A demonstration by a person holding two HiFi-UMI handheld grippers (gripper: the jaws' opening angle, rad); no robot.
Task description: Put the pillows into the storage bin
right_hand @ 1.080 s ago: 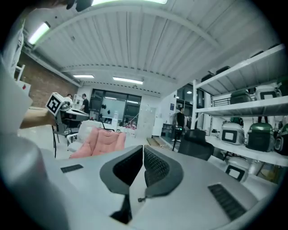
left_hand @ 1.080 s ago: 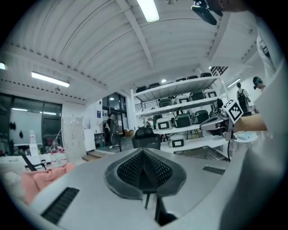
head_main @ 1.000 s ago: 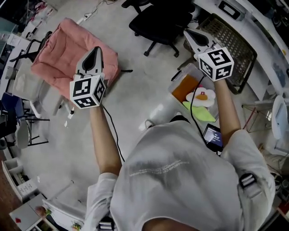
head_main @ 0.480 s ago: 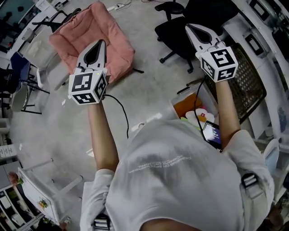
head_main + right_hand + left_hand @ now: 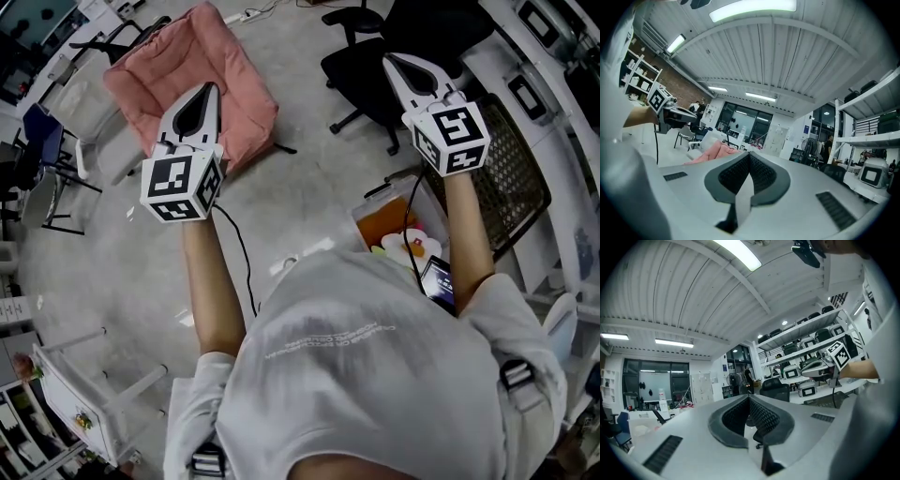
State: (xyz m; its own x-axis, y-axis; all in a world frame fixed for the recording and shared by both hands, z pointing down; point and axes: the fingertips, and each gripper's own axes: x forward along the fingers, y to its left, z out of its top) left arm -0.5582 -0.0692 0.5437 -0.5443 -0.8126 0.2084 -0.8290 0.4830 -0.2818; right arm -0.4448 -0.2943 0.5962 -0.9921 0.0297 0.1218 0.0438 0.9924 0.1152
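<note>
One large pink pillow lies at the upper left of the head view, well apart from the clear storage bin at the right centre, which already holds soft things in orange, white and green. The left gripper hovers over the pillow's near edge and the right gripper is raised over the black office chair; both have their jaws pressed together with nothing between them. I judge the pillow too broad for one grip, so both should open and pinch opposite edges, then carry it level. Bare grey floor between pillow and bin gives a wide path. The office chair's legs and the mesh basket crowd the bin's far side.
</note>
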